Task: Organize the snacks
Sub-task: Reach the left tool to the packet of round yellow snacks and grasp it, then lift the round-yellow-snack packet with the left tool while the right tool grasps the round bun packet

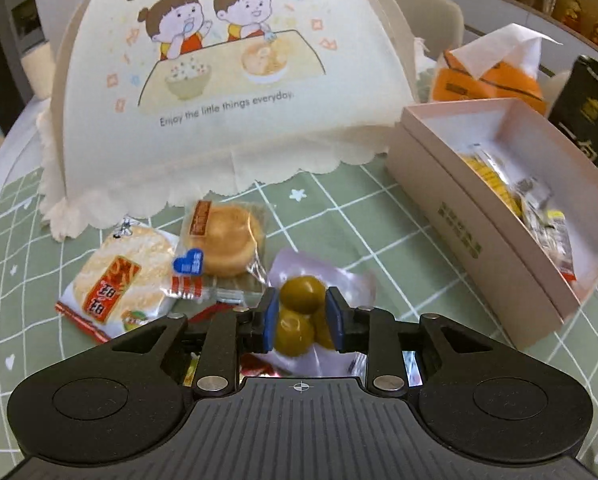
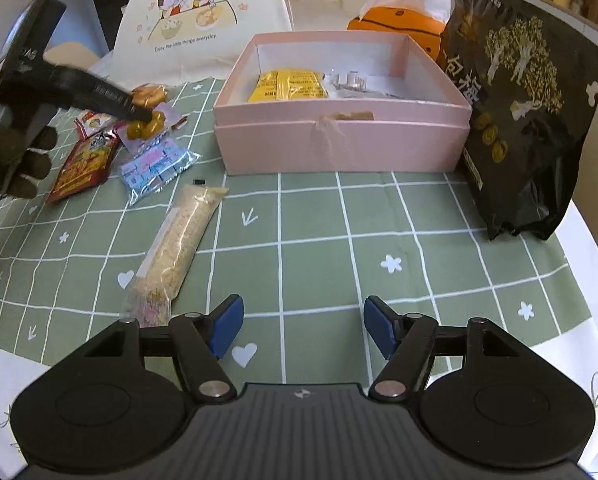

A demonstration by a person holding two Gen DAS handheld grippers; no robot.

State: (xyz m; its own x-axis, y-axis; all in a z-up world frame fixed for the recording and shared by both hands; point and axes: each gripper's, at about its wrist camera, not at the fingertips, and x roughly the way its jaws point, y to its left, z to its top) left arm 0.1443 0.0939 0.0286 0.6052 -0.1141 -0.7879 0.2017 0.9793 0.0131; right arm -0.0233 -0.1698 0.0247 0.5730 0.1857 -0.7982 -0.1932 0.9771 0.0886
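Observation:
A clear pack of green plums (image 1: 301, 295) lies on the green checked cloth, and shows small in the right wrist view (image 2: 144, 128). My left gripper (image 1: 301, 322) hovers right over it, jaws only narrowly open, blue pads on either side of the plums and partly covering one; I see no squeeze on the pack. Beside it lie a rice cracker (image 1: 123, 270) and a round pastry (image 1: 227, 240). The pink box (image 1: 479, 240) holds several packets. My right gripper (image 2: 303, 326) stands open over bare cloth, holding nothing. A long oat bar (image 2: 175, 248) lies to its front left.
A printed food cover (image 1: 227, 80) stands behind the snack pile. An orange tissue box (image 2: 399, 26) and a tall black bag (image 2: 523, 112) flank the pink box (image 2: 339, 136). A red packet (image 2: 85, 166) and a blue-white candy pack (image 2: 155, 168) lie left of it. A gloved hand (image 2: 27, 160) holds the left gripper.

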